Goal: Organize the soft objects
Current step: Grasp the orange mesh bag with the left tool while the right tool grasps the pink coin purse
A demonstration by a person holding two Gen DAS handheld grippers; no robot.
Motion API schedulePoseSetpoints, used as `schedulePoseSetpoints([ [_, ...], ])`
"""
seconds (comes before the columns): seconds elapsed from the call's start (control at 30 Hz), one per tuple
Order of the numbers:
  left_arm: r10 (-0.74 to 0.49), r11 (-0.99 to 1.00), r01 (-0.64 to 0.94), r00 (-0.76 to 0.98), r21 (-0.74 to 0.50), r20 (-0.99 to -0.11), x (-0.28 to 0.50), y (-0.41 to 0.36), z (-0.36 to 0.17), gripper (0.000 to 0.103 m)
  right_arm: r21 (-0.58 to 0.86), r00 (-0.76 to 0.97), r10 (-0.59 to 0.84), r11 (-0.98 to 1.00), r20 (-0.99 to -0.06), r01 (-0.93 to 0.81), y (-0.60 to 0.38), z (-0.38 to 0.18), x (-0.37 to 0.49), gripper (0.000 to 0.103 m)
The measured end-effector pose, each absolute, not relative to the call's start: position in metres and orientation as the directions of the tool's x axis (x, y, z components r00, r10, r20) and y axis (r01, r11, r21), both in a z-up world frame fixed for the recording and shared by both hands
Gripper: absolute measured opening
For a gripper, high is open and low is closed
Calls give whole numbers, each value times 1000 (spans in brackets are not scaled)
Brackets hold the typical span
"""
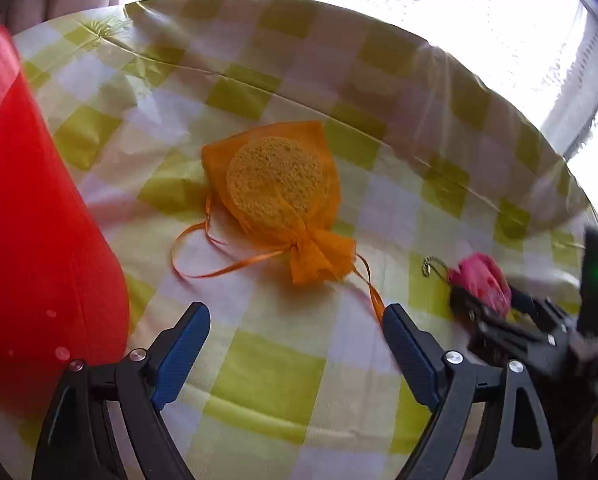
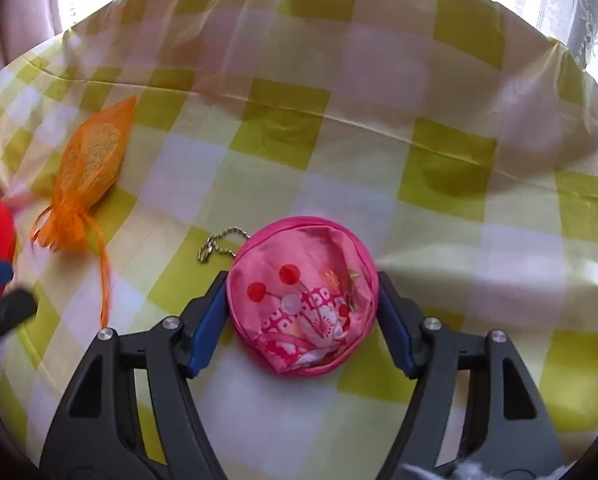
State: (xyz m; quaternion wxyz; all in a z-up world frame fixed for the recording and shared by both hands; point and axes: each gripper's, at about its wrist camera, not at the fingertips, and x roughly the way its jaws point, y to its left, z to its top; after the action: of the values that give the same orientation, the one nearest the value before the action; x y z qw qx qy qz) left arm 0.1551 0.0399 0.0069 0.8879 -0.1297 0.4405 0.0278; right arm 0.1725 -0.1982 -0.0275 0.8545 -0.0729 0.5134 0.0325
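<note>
The pink pouch sat squarely between your right gripper's jaws, which stood apart on either side of it, the blue pads just beside its round rim. Whether they touched the fabric could not be told; nothing looked squeezed yet. The pouch rested flat on the table's checked cloth, its ball chain trailing off from the pouch's upper left edge.

Your left gripper was also spread wide and empty, hovering over bare cloth on the near side of the orange mesh bag. That bag, with a round sponge showing through the mesh, lay well to the left of the pouch and apart from it, its ribbons loose on the cloth, one strand reaching to the inside of the left gripper's right jaw. Farther left of the pouch, beyond the mesh bag, stood a large red thing; what it was could not be told.

As a judgement, the sorting looked barely begun: both soft items still lay loose on the table and neither had been gripped. The pouch was the piece in hand, lined up for you to close on; the mesh bag remained after it.
</note>
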Motion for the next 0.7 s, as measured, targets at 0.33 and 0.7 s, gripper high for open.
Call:
schedulePoseSetpoints([
  [0.33, 175, 928, -371, 527, -40, -832, 262, 33, -17, 95, 30, 472, 79, 993, -878, -110, -219, -7, 77, 73],
  [0.7, 21, 995, -89, 556, -34, -831, 247, 15, -11, 83, 26, 469, 73, 994, -880, -106, -214, -13, 72, 74],
])
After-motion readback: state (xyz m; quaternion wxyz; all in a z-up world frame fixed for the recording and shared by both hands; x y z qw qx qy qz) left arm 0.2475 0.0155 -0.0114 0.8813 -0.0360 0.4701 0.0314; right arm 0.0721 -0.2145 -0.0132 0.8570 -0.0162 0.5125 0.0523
